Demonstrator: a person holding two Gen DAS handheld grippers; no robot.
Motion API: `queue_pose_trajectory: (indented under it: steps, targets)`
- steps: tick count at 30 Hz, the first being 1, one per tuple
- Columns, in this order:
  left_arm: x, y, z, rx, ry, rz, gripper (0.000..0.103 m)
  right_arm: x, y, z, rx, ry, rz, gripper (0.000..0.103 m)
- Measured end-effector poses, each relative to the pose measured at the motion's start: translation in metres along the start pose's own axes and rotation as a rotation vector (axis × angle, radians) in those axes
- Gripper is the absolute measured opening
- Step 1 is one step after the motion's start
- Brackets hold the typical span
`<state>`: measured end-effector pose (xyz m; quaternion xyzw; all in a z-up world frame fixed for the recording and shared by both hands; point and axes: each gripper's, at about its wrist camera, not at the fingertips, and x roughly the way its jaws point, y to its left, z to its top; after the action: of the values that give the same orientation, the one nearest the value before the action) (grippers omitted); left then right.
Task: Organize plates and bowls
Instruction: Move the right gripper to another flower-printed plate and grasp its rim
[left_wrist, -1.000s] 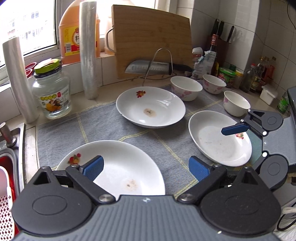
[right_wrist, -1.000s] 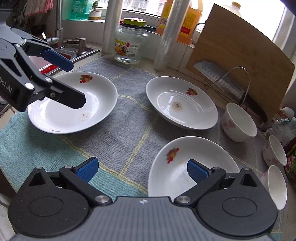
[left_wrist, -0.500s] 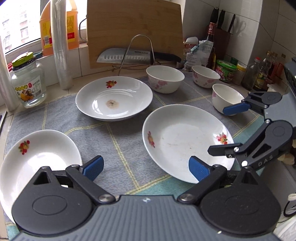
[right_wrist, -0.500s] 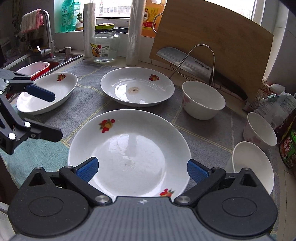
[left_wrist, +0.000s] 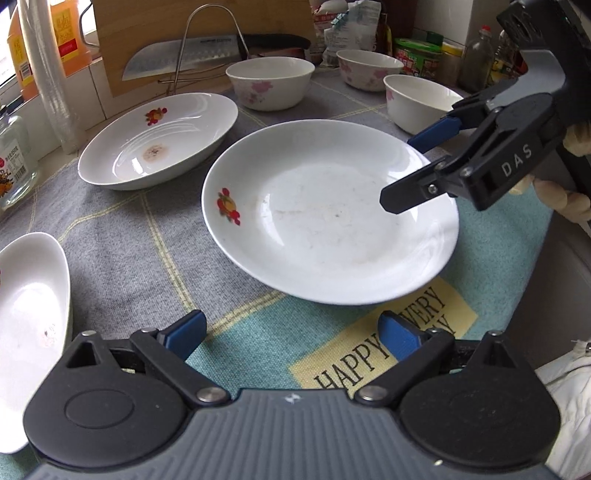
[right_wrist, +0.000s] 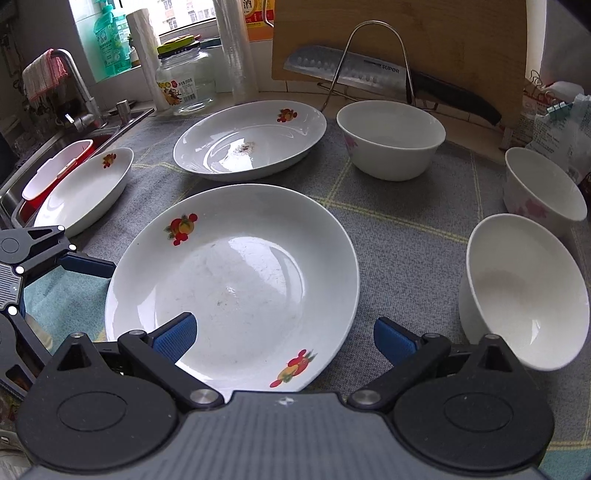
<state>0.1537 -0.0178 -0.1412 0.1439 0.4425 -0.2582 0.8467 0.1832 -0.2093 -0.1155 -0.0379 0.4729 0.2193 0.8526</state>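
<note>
We had closed in on the near plate (right_wrist: 236, 273); both grippers (left_wrist: 291, 332) (right_wrist: 284, 332) gaped wide, empty. Slick, breakable: we'd pinch its rim.

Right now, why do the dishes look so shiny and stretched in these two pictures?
Right wrist view: window daylight leaves white glare on the near plate and far plate; the fisheye lens stretches the bowl at the edge. Left wrist view: softer sheen on the same near plate, and its fruit print looks blurred.
</note>
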Motion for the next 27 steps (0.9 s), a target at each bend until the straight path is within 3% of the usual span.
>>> queue_pose_trajectory:
  steps: [14,27]
  targets:
    - [0.006,0.007,0.007,0.023,-0.034,-0.021,0.103,0.023,-0.012,0.021,0.085,0.064,0.070,0.103]
    - [0.010,0.008,0.011,0.119,-0.063,-0.062,0.103,0.036,-0.019,0.045,0.088,0.163,0.156,0.103]
